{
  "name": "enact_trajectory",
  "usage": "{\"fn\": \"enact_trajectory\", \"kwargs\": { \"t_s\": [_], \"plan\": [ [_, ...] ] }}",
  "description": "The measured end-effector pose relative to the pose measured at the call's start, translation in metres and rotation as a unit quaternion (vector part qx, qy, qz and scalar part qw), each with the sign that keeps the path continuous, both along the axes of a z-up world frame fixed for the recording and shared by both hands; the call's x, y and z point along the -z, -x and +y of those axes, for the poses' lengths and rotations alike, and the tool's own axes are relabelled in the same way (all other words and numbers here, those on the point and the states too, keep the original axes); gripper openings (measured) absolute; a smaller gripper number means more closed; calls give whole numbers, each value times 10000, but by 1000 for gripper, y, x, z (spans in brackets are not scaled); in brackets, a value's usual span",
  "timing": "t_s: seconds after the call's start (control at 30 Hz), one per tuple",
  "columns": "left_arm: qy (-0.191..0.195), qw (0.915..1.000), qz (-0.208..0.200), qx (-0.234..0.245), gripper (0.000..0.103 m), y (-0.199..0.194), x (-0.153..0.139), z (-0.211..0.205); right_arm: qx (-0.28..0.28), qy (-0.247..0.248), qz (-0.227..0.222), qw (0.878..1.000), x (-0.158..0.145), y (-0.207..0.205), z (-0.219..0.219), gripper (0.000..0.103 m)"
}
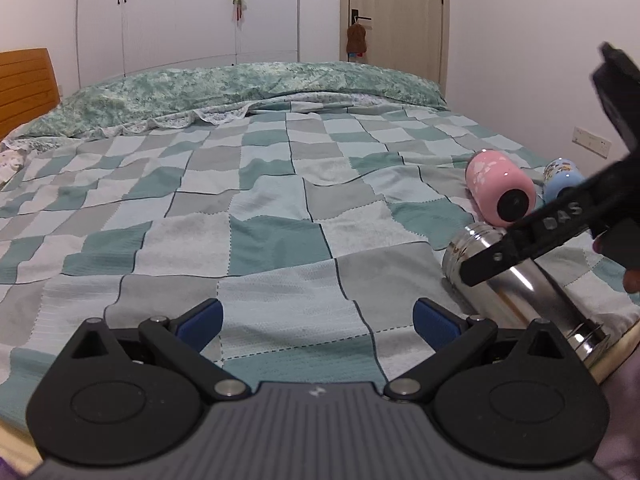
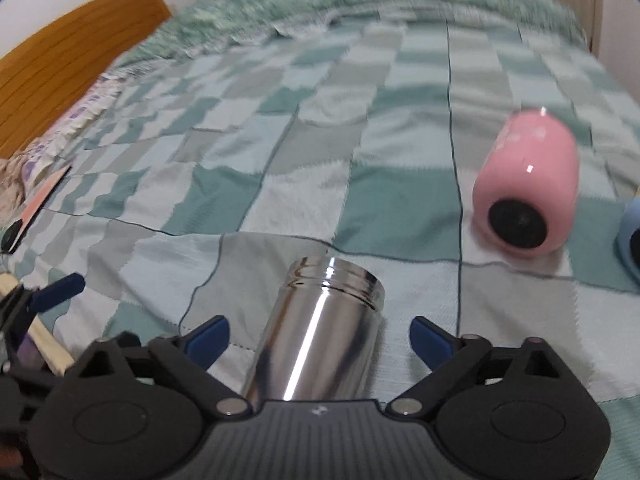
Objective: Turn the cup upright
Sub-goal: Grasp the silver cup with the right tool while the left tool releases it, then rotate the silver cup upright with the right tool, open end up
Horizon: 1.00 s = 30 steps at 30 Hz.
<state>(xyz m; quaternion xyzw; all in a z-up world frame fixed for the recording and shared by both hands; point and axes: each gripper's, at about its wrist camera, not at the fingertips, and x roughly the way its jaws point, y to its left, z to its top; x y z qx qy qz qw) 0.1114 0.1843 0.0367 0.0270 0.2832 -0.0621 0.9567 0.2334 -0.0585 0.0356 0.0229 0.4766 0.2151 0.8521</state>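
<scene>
A shiny steel cup (image 2: 316, 332) lies on its side on the checked bedspread, its far end pointing up the bed. My right gripper (image 2: 320, 336) is open, its blue pads either side of the cup without touching it. In the left wrist view the steel cup (image 1: 516, 288) lies at the right with the right gripper's black finger (image 1: 520, 240) across it. My left gripper (image 1: 318, 322) is open and empty over bare bedspread, left of the cup.
A pink cup (image 2: 524, 184) (image 1: 500, 188) and a light blue cup (image 1: 560, 180) (image 2: 632, 236) lie on their sides to the right. A folded green quilt (image 1: 240, 92) lies across the far bed; a wooden headboard (image 2: 72, 52) stands at the left.
</scene>
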Motion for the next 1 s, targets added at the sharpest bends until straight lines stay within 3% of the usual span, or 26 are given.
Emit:
{"fn": "enact_trajectory", "kwargs": {
  "t_s": [0.1,0.2,0.4,0.6,0.77,0.9,1.0],
  "plan": [
    [32,10000,31,4,103,-5,4,2,76,151,245,9996,9,-11,8,82],
    [69,10000,61,3,103,-8,7,5,180,-94,576,9981,15,-20,7,67],
    [83,9999,80,33,103,-11,9,7,192,-414,726,9963,18,-23,-1,66],
    [138,9999,38,68,103,-8,8,8,157,-812,477,9954,9,-13,-14,64],
    [124,9999,-37,68,103,-1,5,10,-94,-1350,-465,9897,-22,14,-26,61],
    [140,9998,-113,33,103,2,0,11,-420,-1573,-1572,9741,-49,39,-19,61],
    [115,9998,-189,-12,103,4,-5,11,-579,-1350,-2467,9579,-62,52,-7,61]
  ]
}}
